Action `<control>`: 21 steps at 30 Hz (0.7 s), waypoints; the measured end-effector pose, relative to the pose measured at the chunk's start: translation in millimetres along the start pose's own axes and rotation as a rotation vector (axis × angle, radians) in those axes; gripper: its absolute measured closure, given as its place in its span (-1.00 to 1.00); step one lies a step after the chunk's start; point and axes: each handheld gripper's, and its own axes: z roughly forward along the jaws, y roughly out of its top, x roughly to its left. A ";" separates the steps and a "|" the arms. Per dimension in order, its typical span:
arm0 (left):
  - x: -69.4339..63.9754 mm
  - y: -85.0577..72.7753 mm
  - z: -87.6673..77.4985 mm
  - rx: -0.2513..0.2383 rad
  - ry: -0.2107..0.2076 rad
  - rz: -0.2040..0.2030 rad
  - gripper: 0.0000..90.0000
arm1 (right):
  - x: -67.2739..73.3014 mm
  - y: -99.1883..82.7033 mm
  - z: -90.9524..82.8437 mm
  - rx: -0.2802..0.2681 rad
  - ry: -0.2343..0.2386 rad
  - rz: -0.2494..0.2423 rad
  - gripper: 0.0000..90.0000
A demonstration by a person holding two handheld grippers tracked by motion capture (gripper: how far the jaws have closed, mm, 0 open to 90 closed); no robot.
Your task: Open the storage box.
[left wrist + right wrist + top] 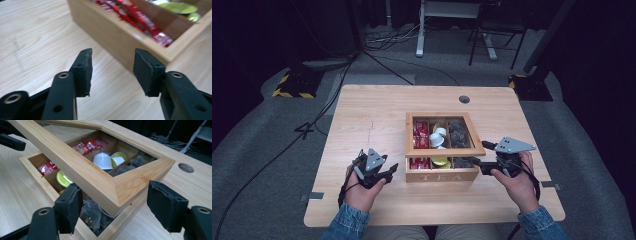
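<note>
High view, left claw [391, 171] beside box [442, 175]

A lab or recording studio, not a home. A lone wooden table [362, 110] stands on grey carpet [257, 150] with dark surroundings. Behind the table, cables [387, 40] trail across the floor, black stand bases with yellow-black hazard tape [294, 85] sit at either far corner, and a desk frame [422, 30] stands farther back.
</note>
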 end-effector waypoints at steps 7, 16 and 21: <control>14.7 -8.2 3.0 0.032 0.035 -0.018 -0.17 | -4.2 11.6 -2.5 -0.021 -0.006 -0.002 -0.34; 36.9 -24.5 18.0 0.107 0.061 -0.037 -0.28 | -15.9 36.2 -5.1 -0.043 -0.004 0.003 -0.34; 43.0 -29.1 22.2 0.116 0.070 -0.044 -0.29 | -21.2 44.6 -2.6 -0.042 -0.002 0.009 -0.33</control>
